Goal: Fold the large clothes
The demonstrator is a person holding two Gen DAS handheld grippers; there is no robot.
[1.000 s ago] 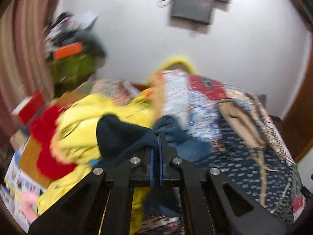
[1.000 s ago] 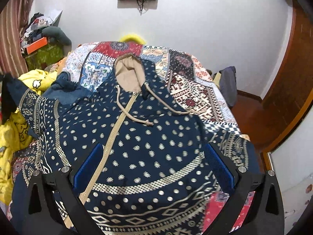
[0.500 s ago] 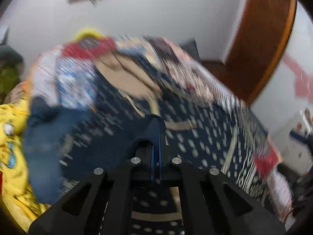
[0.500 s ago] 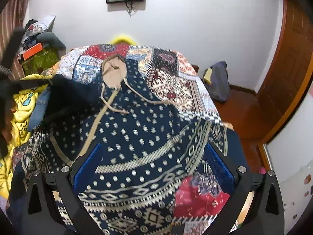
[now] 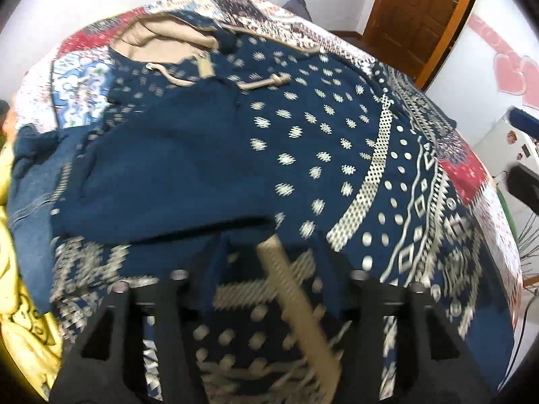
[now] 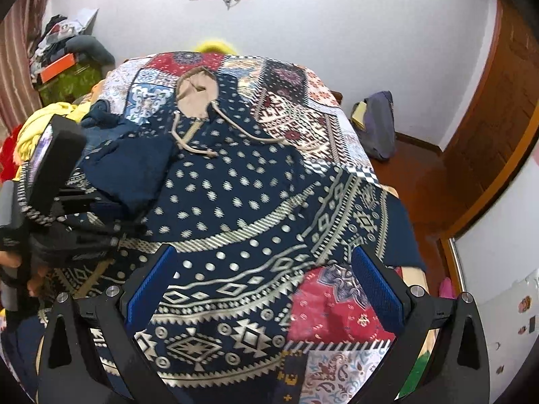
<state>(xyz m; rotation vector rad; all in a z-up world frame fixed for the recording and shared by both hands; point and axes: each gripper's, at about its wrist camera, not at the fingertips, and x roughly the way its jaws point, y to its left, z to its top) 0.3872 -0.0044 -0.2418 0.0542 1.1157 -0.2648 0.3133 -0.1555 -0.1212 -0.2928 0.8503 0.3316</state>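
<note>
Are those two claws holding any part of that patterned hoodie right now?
No. The left claw is opening above the sleeve folded across the hoodie; the right claw hangs open, empty.

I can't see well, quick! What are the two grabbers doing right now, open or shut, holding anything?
Left gripper: jaws opening, letting the folded sleeve lie on the hoodie.
Right gripper: open, holding nothing.
</note>
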